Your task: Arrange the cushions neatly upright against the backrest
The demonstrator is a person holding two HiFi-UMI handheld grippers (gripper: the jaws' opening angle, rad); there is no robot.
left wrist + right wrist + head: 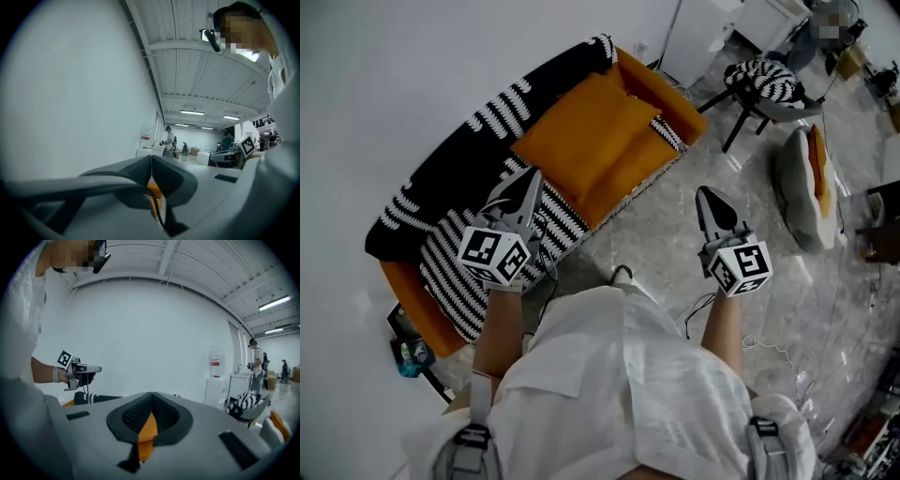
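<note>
An orange sofa (675, 103) stands along the white wall, with a black-and-white knitted throw (487, 117) over its backrest. A big orange cushion (581, 131) lies tilted on the seat at the right. A black-and-white striped cushion (455, 272) lies on the seat at the left. My left gripper (531, 176) hovers above the striped cushion, shut and empty. My right gripper (703, 192) hangs over the floor in front of the sofa, also shut and empty. The left gripper view (151, 159) and the right gripper view (152, 397) show closed jaws aimed up at wall and ceiling.
A dark chair (741, 112) with a striped cushion (766, 80) stands beyond the sofa's right end. A grey-and-orange cushion (806, 183) lies on the floor to the right. A cable (769, 349) trails over the marble floor. People stand far off by white counters (168, 140).
</note>
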